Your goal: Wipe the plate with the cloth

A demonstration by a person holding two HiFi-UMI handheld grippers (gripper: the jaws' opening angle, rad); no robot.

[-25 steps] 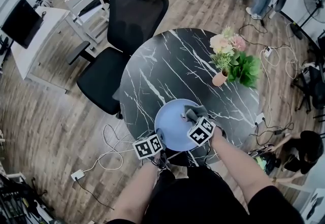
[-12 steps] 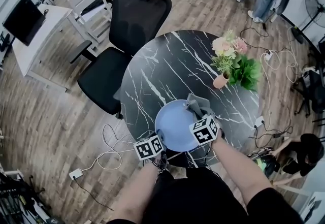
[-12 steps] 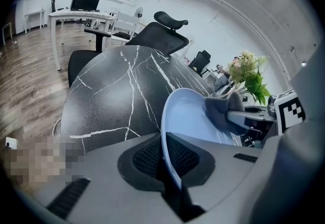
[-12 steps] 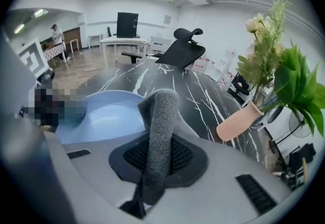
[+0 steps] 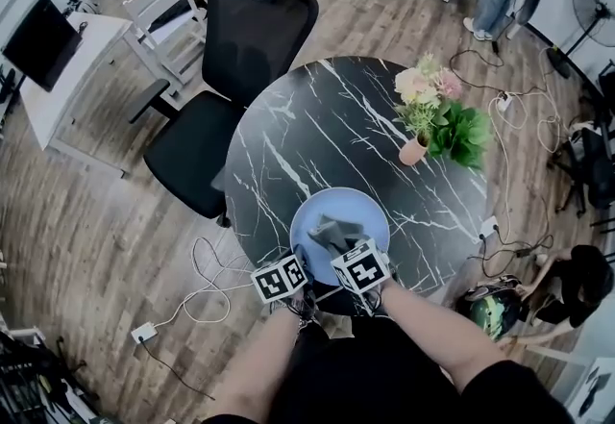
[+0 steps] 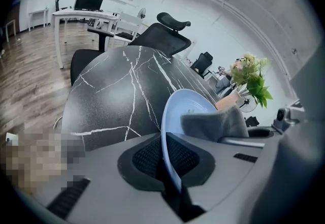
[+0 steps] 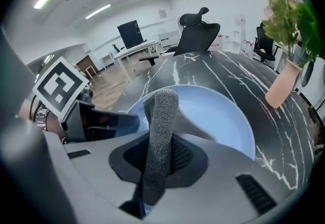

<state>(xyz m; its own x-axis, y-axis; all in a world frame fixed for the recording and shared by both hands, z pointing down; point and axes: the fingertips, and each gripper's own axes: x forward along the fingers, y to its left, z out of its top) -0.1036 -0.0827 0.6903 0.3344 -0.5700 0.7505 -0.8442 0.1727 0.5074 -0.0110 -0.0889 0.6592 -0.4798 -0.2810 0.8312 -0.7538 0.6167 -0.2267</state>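
Left tongs are pinching the near-left rim of the pale blue round plate. The rim is running edge-on between the ribbed pads, with both pads pressing on it. In the head view the left tongs are sitting just beside the right tongs, both at the near edge of the plate.

Right tongs are clamping a grey, nubbly cloth. The cloth is gathered into a thick roll that is rising out past the pads. Its long axis is running along the line of the tongs, forward and down toward the middle of the plate. The free end is spreading flat on the plate just ahead of the tips, as the left gripper view also shows.

Key relation: the bare plate surface is lying straight ahead of the right tongs and a little to their right. The left tongs are holding the rim on the opposite side. The right hand is therefore the one placed to wipe, and my judgement is that the coming stroke is going forward and across, away from the held rim.

The plate is round, so it has no long axis. Its face is pointing up toward the head camera. Whether its near rim is lifting off the black, white-veined round tabletop I cannot tell.

Farther out, well beyond the plate on the right tongs' side, a pink vase of flowers is standing on the tabletop. A black mesh office chair is standing past the far-left edge.
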